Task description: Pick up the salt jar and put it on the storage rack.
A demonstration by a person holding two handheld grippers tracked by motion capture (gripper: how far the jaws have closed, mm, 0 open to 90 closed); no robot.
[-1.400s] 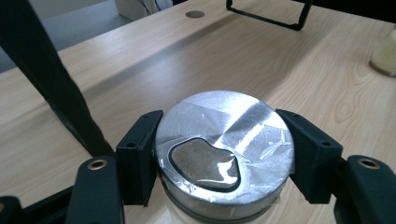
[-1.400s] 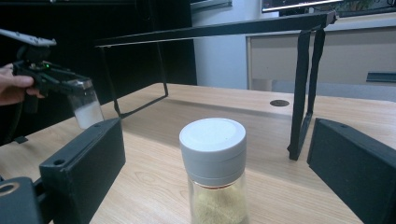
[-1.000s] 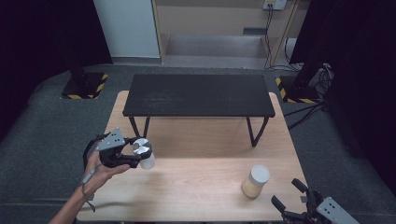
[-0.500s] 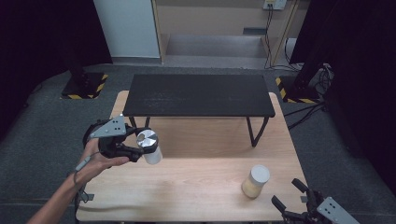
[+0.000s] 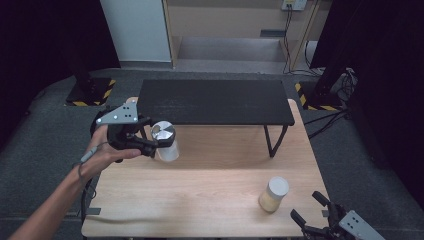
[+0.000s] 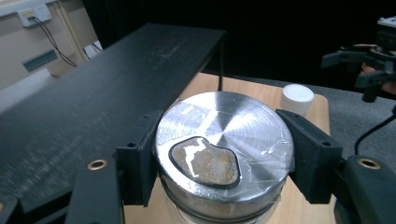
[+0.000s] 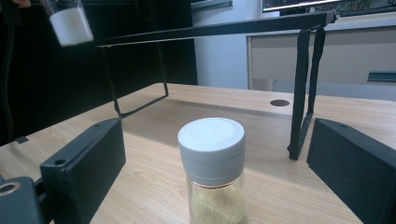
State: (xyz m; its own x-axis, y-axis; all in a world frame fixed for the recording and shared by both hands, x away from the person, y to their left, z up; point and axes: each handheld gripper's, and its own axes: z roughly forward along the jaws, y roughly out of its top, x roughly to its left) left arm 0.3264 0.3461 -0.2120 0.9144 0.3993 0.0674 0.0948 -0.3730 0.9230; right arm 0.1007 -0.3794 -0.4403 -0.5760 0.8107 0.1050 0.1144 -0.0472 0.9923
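Observation:
My left gripper [image 5: 159, 142] is shut on a glass jar [image 5: 166, 141] with a silver metal lid and white contents, held in the air over the table's left side, by the near edge of the black bench [image 5: 215, 100]. In the left gripper view the black pads [image 6: 140, 163] press both sides of the lid [image 6: 229, 135]. A second jar [image 5: 274, 194], white-lidded with yellowish powder, stands on the table at the near right. My right gripper [image 5: 306, 206] rests open just behind it; the jar [image 7: 212, 158] stands ahead of its spread jaws, untouched.
The wooden table [image 5: 200, 200] carries the low black bench on thin legs [image 7: 299, 93] across its far half. A round hole [image 7: 279, 102] sits in the tabletop under the bench. Dark floor and cables surround the table.
My left gripper has lifted the silver-lidded jar off the table and carried it up and slightly right, toward the bench's edge. The right gripper and the white-lidded jar have stayed put.

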